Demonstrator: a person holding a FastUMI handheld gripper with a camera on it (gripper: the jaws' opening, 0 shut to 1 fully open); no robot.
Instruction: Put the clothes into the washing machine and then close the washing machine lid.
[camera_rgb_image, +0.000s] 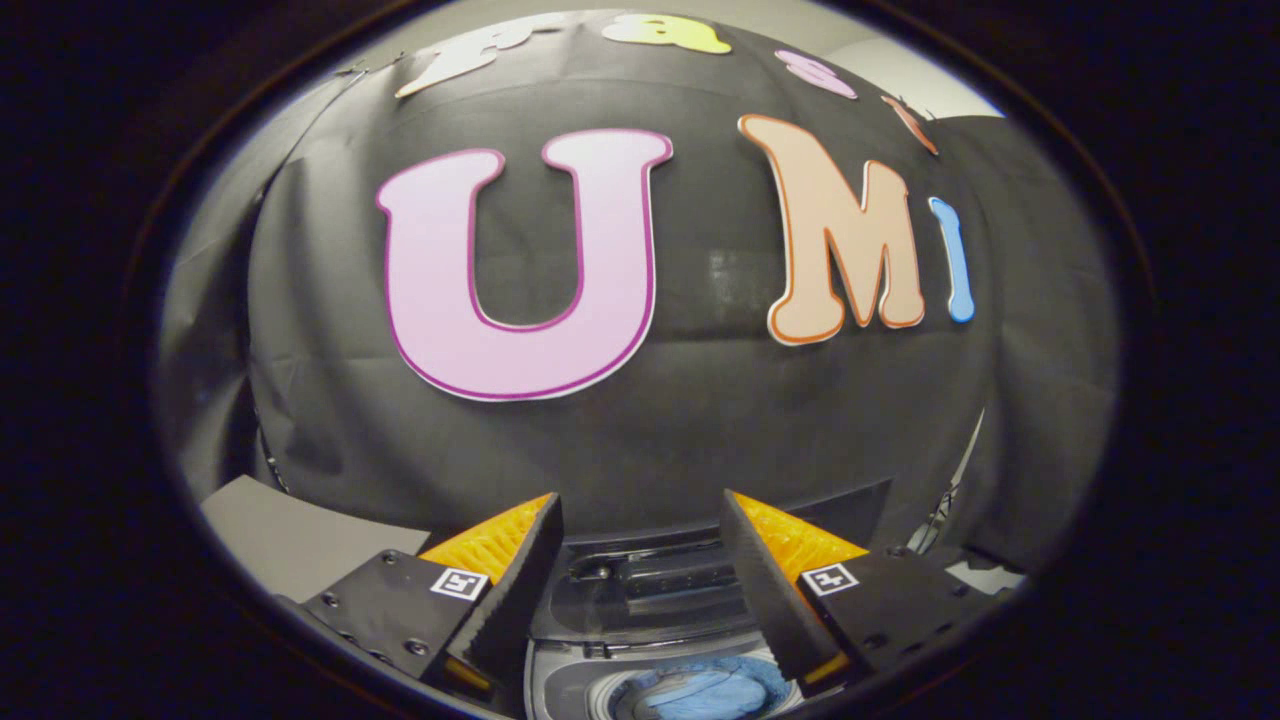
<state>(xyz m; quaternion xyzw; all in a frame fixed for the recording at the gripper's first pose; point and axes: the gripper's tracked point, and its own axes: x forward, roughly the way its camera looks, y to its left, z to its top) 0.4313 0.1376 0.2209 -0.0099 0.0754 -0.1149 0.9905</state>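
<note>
My gripper (640, 510) is open, its two fingers spread wide with nothing between them. Below and between the fingers stands the top-loading washing machine (560, 680), seen from above. Its dark lid (640, 600) stands raised at the back of the opening. Blue clothes (700, 692) lie inside the round drum, just under the gap between the fingers. The fingers hover above the machine and touch nothing.
The booth's black cloth wall (700, 420) rises close behind the machine. A grey flat surface (290, 535) lies to the left of the left finger. A white strip and some dark gear (960, 480) sit to the right of the machine.
</note>
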